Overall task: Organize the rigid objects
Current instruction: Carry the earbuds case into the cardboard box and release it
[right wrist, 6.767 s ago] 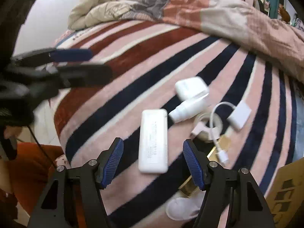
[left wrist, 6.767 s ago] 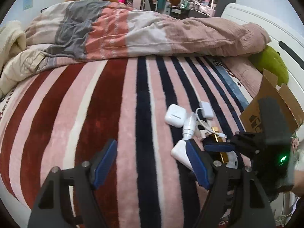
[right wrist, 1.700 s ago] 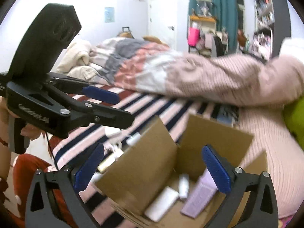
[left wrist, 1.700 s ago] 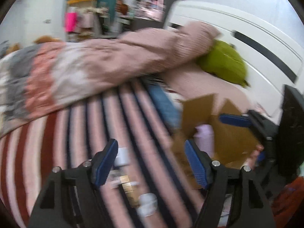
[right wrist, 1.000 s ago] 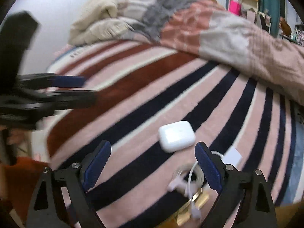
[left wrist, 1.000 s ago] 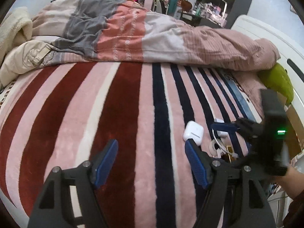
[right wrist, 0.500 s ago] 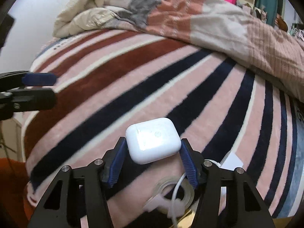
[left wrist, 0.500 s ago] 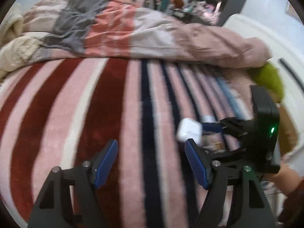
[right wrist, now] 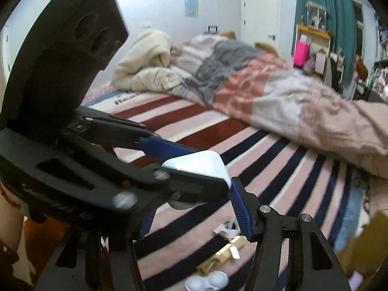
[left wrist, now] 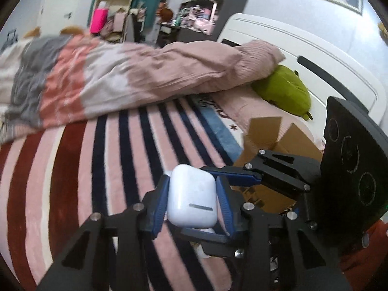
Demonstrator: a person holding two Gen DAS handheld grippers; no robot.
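Note:
A white earbuds case (left wrist: 192, 200) is held above the striped blanket. My left gripper (left wrist: 192, 203) is shut on its two sides. My right gripper (right wrist: 194, 208) also has the case (right wrist: 201, 163) between its blue pads and crosses the left one, whose body hides the right gripper's left finger. The cardboard box (left wrist: 278, 143) stands behind the grippers at the right. On the blanket below lie a white cable adapter (right wrist: 224, 229), a gold object (right wrist: 218, 258) and a white round case (right wrist: 208, 282).
A rumpled pink, grey and cream duvet (left wrist: 121, 72) lies across the far side of the bed. A green plush (left wrist: 283, 92) rests by the white headboard (left wrist: 315, 55). Shelves and a cluttered desk stand beyond the bed.
The right gripper lifted the earbuds case off the blanket and carried it toward the box. The left gripper, open half a second ago, has closed on the same case.

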